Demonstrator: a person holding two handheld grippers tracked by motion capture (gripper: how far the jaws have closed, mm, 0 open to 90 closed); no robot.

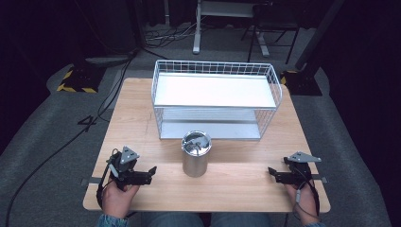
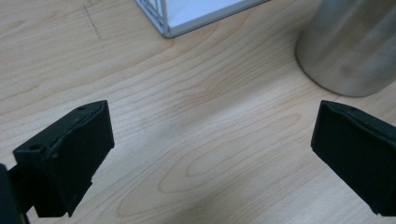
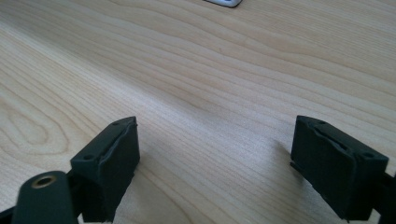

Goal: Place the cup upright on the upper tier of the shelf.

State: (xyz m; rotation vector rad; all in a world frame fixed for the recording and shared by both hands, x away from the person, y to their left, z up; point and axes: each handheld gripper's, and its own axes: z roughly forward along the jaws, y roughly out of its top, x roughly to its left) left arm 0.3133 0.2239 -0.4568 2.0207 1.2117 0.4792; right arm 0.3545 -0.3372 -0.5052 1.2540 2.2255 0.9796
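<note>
Seen from the high view: a steel canister (image 1: 196,153), upright near the middle of the wooden table (image 1: 132,104), just in front of the wire rack (image 1: 215,99). Closed on top by a shiny lid with a small handle. Between the two grippers, touched by neither.

Left gripper (image 1: 152,171) held low over the table at the near left, pointed toward the canister and near it, but apart from it. Jaws wide apart in the left gripper view (image 2: 210,140), nothing between them except bare wood. In the same view, canister wall (image 2: 350,46) at the upper right, beyond the right jaw – rounded, brushed metal, standing flat on the wood. Corner of the rack base (image 2: 187,16) at the top edge.

Right gripper (image 1: 272,172) at the near right, well apart from the canister, pointed inward to the left. Jaws also spread wide in the right gripper view (image 3: 215,154), with plain wood grain between them. Small white corner of the rack (image 3: 224,2) just at the top edge there.

Rack with two levels – a white shelf above and a white base below, both bare. One hand on each gripper, coming from the bottom edge of the high view.
</note>
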